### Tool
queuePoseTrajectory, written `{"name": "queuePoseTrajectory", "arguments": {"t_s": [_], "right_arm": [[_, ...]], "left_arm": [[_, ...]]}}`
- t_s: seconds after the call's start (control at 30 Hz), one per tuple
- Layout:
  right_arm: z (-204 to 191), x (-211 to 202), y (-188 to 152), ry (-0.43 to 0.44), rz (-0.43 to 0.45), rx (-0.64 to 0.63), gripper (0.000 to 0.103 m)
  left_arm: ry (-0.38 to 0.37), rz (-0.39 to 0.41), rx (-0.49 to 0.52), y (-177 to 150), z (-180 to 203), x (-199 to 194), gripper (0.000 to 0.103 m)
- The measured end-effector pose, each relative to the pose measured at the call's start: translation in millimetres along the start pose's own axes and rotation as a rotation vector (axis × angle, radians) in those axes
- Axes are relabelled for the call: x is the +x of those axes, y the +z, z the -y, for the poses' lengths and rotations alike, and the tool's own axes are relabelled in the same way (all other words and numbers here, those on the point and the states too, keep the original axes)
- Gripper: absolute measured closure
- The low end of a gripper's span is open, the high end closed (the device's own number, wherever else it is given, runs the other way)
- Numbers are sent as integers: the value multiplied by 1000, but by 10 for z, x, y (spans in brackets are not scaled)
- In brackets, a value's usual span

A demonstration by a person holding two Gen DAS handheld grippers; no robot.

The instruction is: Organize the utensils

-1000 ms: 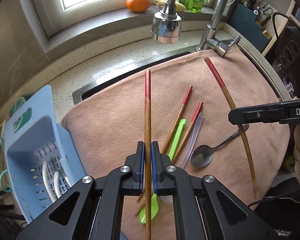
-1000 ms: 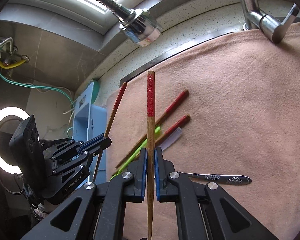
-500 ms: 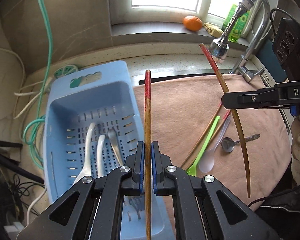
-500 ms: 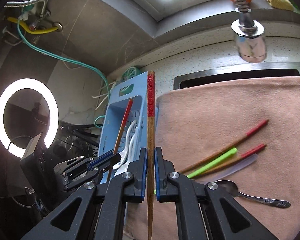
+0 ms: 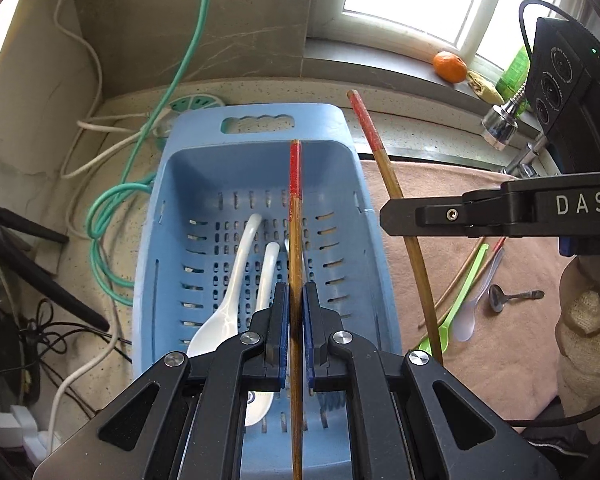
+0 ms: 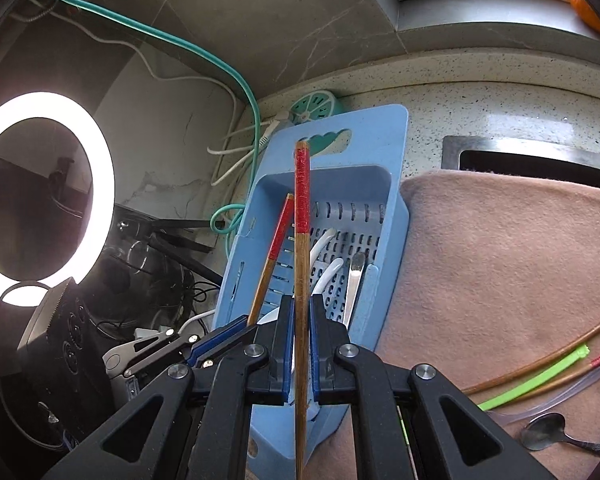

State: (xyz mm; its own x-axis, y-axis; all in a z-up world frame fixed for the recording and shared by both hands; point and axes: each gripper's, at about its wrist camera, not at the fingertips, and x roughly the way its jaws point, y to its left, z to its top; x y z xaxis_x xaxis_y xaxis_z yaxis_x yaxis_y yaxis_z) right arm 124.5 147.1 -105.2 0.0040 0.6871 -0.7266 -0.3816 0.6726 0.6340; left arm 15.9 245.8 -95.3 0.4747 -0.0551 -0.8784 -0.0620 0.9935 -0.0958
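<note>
both fingers clench: left fingers (image 5: 295,316) grip one chopstick (image 5: 295,240) over the blue basket (image 5: 342,128), right fingers (image 6: 300,332) grip another chopstick (image 6: 301,240) above its right rim; pink cloth (image 6: 500,264) lies beside.

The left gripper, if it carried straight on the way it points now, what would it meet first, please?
Most likely the slotted floor of the blue basket, with the held chopstick leading the left gripper; the white spoons lie just left of that line. Depth is uncertain.

Basket (image 5: 350,184) left of cloth (image 5: 512,280), spoons (image 5: 236,276) in basket, utensils (image 5: 464,284) on cloth
</note>
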Motion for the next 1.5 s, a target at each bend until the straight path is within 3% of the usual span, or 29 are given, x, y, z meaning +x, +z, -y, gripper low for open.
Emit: {"name": "queuePoseTrajectory", "arguments": {"t_s": [0.23, 0.3, 0.33, 0.7, 1.17, 1.5], "right_arm": [[-117, 167, -2, -11, -30, -36, 93], [-144, 170, -3, -17, -31, -47, 93], [-148, 164, 0, -19, -31, -50, 93], [15, -124, -42, -36, 7, -60, 92], [594, -901, -274, -94, 111, -8, 86], [1252, -1477, -702, -174, 159, 106, 84]], "left_arm": [[8, -16, -39, 5, -164, 55, 97], [20, -14, -46, 7, -194, 48, 85], [26, -8, -52, 4, -212, 41, 85], [25, 12, -37, 4, -167, -58, 85], [-76, 10, 120, 83, 533, -32, 85], [-191, -33, 223, 19, 1151, 92, 85]]}}
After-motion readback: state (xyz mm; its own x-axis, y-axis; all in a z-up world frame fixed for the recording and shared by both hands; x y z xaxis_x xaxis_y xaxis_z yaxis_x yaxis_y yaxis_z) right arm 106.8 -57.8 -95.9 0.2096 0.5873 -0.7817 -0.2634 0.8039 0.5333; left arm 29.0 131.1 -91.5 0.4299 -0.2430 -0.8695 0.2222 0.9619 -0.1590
